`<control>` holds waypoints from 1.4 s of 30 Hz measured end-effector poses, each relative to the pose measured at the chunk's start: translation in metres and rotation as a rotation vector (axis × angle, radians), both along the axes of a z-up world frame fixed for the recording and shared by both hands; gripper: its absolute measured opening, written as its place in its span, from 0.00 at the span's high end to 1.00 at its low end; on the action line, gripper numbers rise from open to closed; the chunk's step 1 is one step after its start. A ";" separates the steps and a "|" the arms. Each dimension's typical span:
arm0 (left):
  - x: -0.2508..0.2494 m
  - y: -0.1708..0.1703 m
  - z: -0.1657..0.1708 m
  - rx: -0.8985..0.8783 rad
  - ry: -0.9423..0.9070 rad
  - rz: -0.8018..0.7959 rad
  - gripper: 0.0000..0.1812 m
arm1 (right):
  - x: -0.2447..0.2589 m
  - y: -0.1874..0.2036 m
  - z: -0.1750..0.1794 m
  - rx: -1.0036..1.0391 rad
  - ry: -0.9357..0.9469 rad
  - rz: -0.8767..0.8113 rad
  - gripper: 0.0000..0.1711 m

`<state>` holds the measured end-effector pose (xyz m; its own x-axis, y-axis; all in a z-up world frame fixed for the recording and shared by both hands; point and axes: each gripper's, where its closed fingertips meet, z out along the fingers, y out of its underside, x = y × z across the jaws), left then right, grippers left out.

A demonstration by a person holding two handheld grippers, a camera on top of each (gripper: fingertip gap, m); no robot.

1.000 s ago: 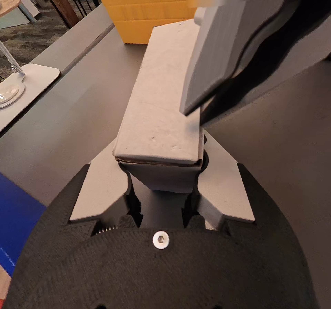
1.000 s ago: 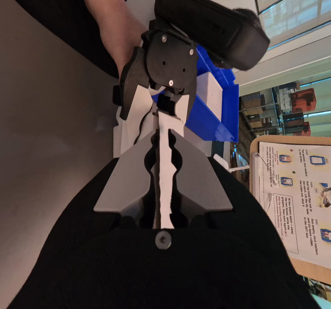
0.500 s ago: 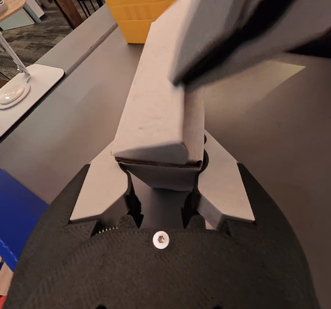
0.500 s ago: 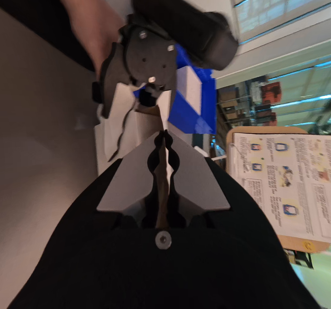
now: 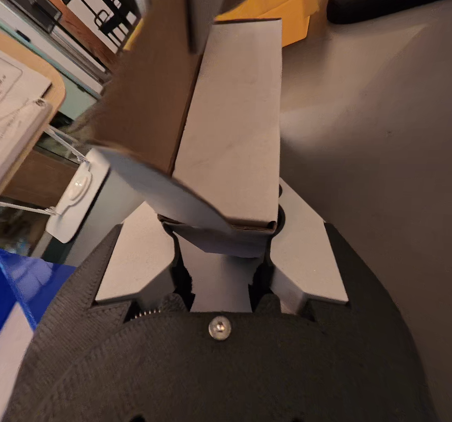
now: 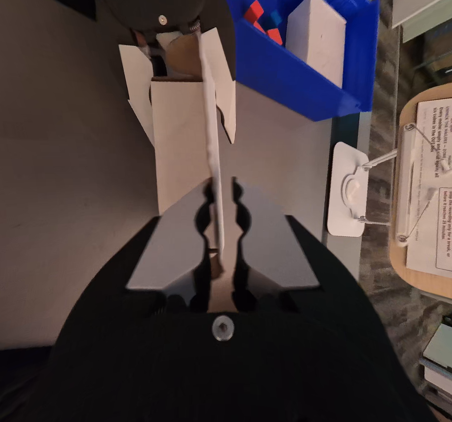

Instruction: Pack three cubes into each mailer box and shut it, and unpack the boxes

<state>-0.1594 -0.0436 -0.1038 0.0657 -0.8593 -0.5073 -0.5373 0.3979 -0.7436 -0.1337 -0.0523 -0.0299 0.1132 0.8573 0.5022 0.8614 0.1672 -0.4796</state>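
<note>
Two claws: left grasps the unmarked mailer box; right released around its lid.

The lid of the mailer box has swung up from flat on the box to standing on edge, its brown inner face exposed. The right gripper, earlier pinched on the lid's front flap, now has its jaws parted around the lid's edge. The right gripper has also risen above the box.
</note>
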 end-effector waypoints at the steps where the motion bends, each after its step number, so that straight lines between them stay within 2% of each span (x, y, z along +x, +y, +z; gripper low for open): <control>1: 0.000 0.001 0.000 0.036 0.005 -0.002 0.57 | -0.002 -0.004 -0.003 -0.049 0.001 0.007 0.98; 5: -0.003 0.016 0.001 0.347 0.082 0.066 0.57 | 0.000 -0.009 -0.002 -0.344 0.116 -0.136 0.99; 7: -0.004 0.021 0.006 0.445 0.088 0.122 0.55 | 0.004 -0.005 -0.002 -0.412 0.153 -0.167 0.99; 10: -0.005 0.023 0.012 0.393 0.061 0.178 0.43 | 0.019 0.011 0.004 -0.329 0.161 -0.236 1.00; 13: -0.008 0.027 0.032 0.441 -0.011 0.229 0.34 | 0.031 0.023 0.012 -0.274 0.187 -0.292 1.00; 15: -0.008 0.020 0.052 0.528 -0.083 0.227 0.35 | 0.027 0.021 0.015 -0.302 0.229 -0.269 1.00; 17: -0.004 0.001 0.065 0.616 -0.136 0.168 0.40 | 0.031 0.028 0.014 -0.273 0.221 -0.302 1.00; 19: 0.004 -0.020 0.065 0.681 -0.141 0.098 0.45 | 0.034 0.035 0.010 -0.246 0.197 -0.335 1.00; 20: 0.009 -0.027 0.061 0.696 -0.123 0.073 0.45 | 0.031 0.034 0.009 -0.255 0.197 -0.328 1.00; 28: 0.026 -0.010 0.009 0.509 0.116 0.130 0.40 | -0.001 0.022 -0.001 -0.259 0.163 -0.244 1.00; 31: 0.023 -0.010 0.005 0.553 0.145 0.131 0.40 | -0.002 0.022 0.000 -0.245 0.150 -0.252 1.00; 33: 0.023 -0.013 0.003 0.515 0.145 0.123 0.36 | -0.002 0.023 0.001 -0.257 0.164 -0.259 1.00; 36: 0.024 -0.017 0.007 0.470 0.117 0.111 0.39 | -0.002 0.025 0.001 -0.253 0.167 -0.269 1.00; 42: 0.023 -0.015 0.002 0.503 0.146 0.121 0.37 | -0.003 0.027 0.002 -0.222 0.149 -0.296 1.00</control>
